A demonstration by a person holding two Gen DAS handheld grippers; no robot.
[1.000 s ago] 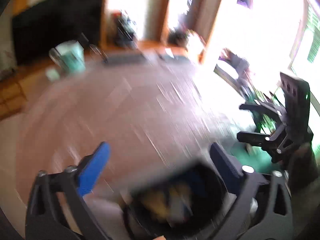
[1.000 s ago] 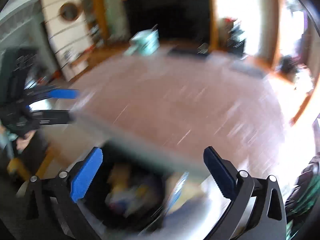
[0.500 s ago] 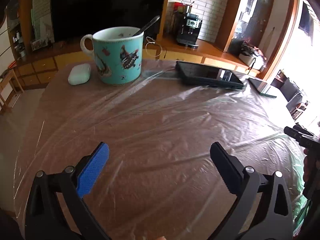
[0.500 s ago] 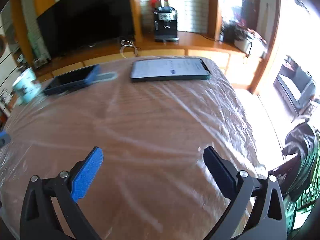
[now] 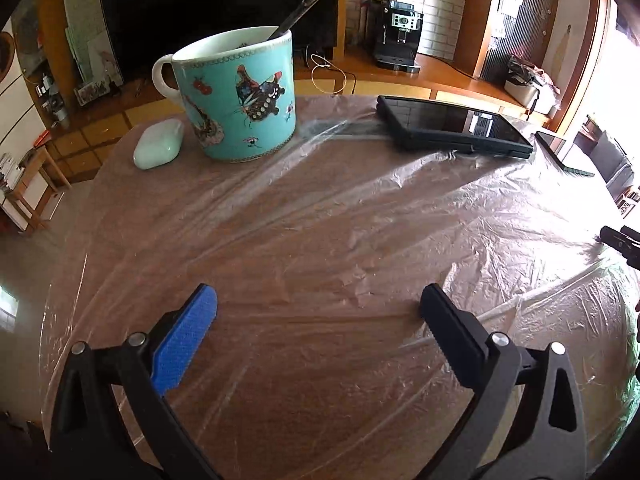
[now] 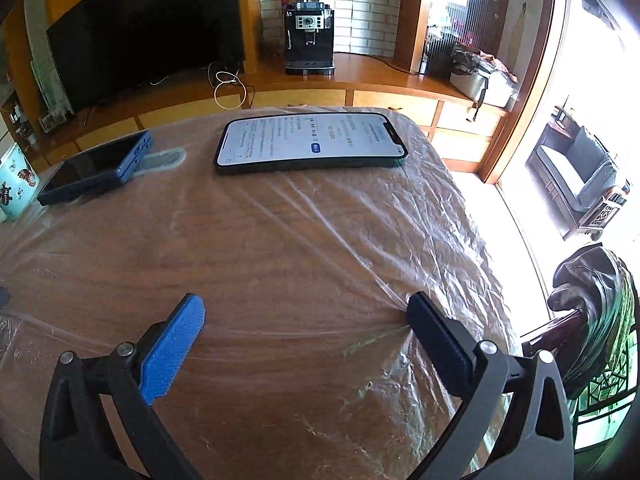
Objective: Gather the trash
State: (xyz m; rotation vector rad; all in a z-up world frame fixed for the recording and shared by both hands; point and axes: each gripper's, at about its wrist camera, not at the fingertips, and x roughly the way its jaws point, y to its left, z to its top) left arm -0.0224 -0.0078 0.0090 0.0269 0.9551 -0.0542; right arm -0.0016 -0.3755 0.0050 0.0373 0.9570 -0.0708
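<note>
A round wooden table [image 5: 304,216] is covered with clear plastic film [image 5: 400,208], also seen in the right wrist view [image 6: 320,240]. No loose trash shows on it. My left gripper [image 5: 318,304] is open and empty, low over the near part of the table. My right gripper [image 6: 304,312] is open and empty over the table's near right side. The tips of the right gripper [image 5: 622,240] show at the right edge of the left wrist view.
A turquoise mug [image 5: 240,96] with a spoon and a pale earbud case [image 5: 158,144] stand at the far left. A dark device [image 5: 452,124] [image 6: 96,168] and a lit phone [image 6: 312,140] lie at the far side. A chair with a draped garment [image 6: 592,304] stands right of the table.
One second ago both views were blurred and looked down at a dark bin with trash in it. Both grippers have since swung up to face the table and moved closer to it.
</note>
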